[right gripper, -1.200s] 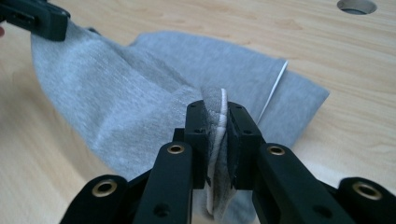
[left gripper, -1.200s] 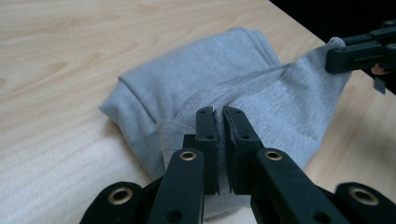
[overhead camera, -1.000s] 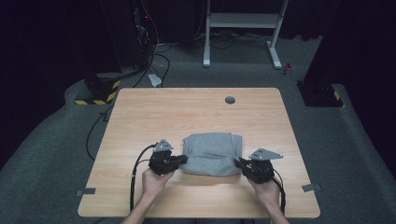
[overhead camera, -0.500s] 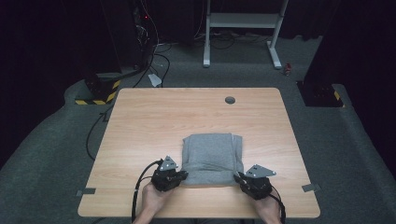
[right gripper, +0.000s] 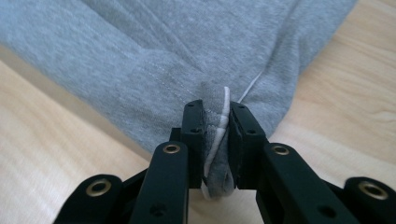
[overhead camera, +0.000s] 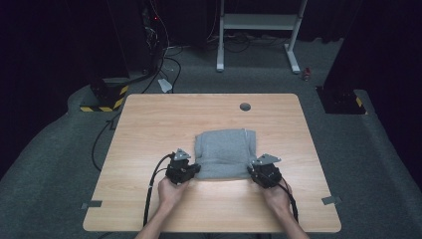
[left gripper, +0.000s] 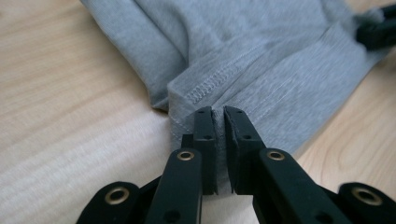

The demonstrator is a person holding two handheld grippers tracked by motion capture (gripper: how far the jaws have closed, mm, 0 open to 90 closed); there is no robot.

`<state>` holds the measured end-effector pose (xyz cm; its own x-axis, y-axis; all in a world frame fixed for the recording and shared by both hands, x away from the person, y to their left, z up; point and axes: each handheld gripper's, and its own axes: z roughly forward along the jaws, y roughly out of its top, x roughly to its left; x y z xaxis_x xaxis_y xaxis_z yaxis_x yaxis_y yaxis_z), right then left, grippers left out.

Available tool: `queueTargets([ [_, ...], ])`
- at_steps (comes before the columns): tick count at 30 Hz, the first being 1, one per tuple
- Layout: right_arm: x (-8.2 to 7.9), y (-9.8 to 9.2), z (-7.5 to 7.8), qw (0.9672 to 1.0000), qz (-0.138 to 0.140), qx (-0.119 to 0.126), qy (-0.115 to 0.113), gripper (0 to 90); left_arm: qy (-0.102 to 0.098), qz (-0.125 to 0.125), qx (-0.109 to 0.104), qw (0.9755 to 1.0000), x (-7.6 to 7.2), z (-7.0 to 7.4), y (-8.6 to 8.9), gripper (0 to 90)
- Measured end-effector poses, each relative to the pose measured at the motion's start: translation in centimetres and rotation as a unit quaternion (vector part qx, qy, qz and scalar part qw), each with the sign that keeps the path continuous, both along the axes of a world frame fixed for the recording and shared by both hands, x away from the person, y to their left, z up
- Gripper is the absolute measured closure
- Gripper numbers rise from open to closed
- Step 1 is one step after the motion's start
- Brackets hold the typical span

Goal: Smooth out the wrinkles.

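A folded grey garment (overhead camera: 225,153) lies on the wooden table (overhead camera: 149,124), nearer the front than the middle. My left gripper (overhead camera: 195,170) is shut on the garment's near left corner; in the left gripper view its jaws (left gripper: 219,116) pinch the stitched hem (left gripper: 205,88). At the near right corner my right gripper (overhead camera: 252,173) is shut too. The right gripper view shows a bunched fold with a white seam (right gripper: 219,135) squeezed between that gripper's jaws (right gripper: 215,112). Both corners are held low, just above the tabletop.
A small dark round grommet (overhead camera: 245,106) sits near the table's far edge. Beyond the table are black cables (overhead camera: 164,55) on grey carpet, a yellow-and-black striped block (overhead camera: 107,97) at the left, and a white metal stand (overhead camera: 259,30).
Both hands first drew the garment toward the front edge, then pushed it back away from the person. The grippers now stand closer together than a second ago, still gripping its corners.
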<state>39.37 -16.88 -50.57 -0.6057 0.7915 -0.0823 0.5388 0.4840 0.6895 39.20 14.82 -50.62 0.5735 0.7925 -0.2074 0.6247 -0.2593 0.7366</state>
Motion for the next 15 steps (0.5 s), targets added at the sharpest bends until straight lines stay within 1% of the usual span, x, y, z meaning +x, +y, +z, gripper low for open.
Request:
queueTargets([
  [2,-0.2,-0.2,0.4,0.9999,0.000,0.012,-0.005,77.6,-0.010,-0.008,-0.003,0.9999,-0.7,0.5,0.1,82.8],
  [4,-1.1,-0.4,0.7,0.9997,0.005,0.022,-0.012,76.1,-0.016,-0.019,0.005,0.9997,-1.6,0.8,0.1,81.4],
  [7,-2.6,-0.8,0.9,0.9993,0.017,0.029,-0.015,72.8,-0.022,-0.034,0.007,0.9992,-2.9,1.1,0.2,80.1],
  [10,-4.0,-1.4,0.7,0.9987,0.024,0.043,-0.016,72.1,-0.023,-0.045,0.010,0.9987,-4.0,0.9,0.3,79.7],
  [15,-5.3,-1.9,-0.2,0.9988,0.031,0.038,-0.009,72.9,-0.018,-0.052,0.015,0.9984,-5.0,0.4,0.4,80.3],
])
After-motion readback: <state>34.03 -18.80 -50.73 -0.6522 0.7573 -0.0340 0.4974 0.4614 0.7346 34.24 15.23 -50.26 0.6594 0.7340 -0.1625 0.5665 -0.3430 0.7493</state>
